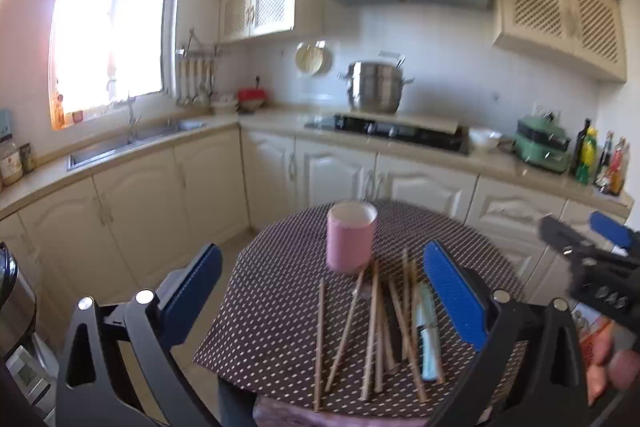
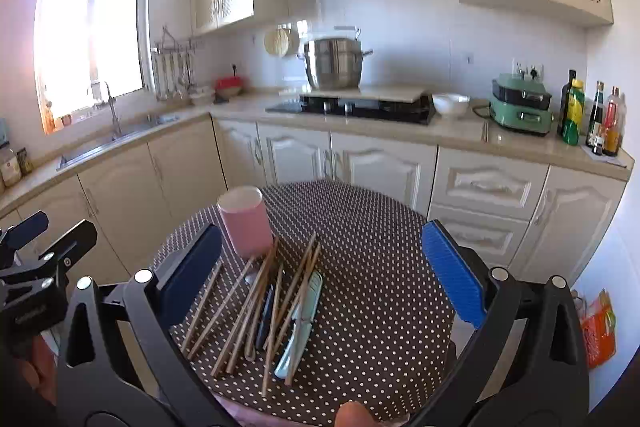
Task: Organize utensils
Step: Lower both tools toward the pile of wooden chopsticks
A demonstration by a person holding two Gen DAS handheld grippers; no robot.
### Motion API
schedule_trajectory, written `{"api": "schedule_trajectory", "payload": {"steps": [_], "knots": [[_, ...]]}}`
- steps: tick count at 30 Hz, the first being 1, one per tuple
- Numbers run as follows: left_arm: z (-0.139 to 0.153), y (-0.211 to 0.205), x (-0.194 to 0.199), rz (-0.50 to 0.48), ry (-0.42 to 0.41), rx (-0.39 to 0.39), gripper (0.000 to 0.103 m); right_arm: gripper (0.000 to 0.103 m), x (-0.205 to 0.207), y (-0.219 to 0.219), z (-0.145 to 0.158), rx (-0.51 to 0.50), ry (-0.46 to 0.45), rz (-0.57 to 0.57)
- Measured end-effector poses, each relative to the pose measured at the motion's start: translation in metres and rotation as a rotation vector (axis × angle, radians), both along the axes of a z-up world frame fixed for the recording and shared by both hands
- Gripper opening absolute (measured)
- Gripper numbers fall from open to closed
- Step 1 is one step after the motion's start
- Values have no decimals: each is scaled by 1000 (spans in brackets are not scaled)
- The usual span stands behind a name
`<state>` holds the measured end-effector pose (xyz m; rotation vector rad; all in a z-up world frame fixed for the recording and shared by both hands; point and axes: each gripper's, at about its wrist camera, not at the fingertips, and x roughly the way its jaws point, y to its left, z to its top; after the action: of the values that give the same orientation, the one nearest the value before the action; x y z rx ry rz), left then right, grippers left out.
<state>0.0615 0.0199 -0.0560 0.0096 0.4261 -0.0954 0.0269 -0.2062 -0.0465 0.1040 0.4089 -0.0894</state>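
Chopsticks (image 2: pixel 256 311) lay fanned just in front of pink cup (image 2: pixel 244 221), long axes twd it; both claws, left (image 1: pixel 322 291) & right (image 2: pixel 322 275), gaped wide, empty; left nearer.

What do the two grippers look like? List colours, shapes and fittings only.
Both the left gripper and right gripper are alike: black plastic frames with triangular cutouts, round silver bolt heads at the joints, and long flat fingers faced with ribbed blue pads. No cables or markings show.
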Motion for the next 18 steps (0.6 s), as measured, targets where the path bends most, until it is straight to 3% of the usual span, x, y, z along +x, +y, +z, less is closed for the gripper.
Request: {"api": "schedule_trajectory", "payload": {"steps": [18], "knots": [[-153, 14, 131, -17, 434, 127, 99, 98, 92, -2, -107, 0, 350, 76]]}}
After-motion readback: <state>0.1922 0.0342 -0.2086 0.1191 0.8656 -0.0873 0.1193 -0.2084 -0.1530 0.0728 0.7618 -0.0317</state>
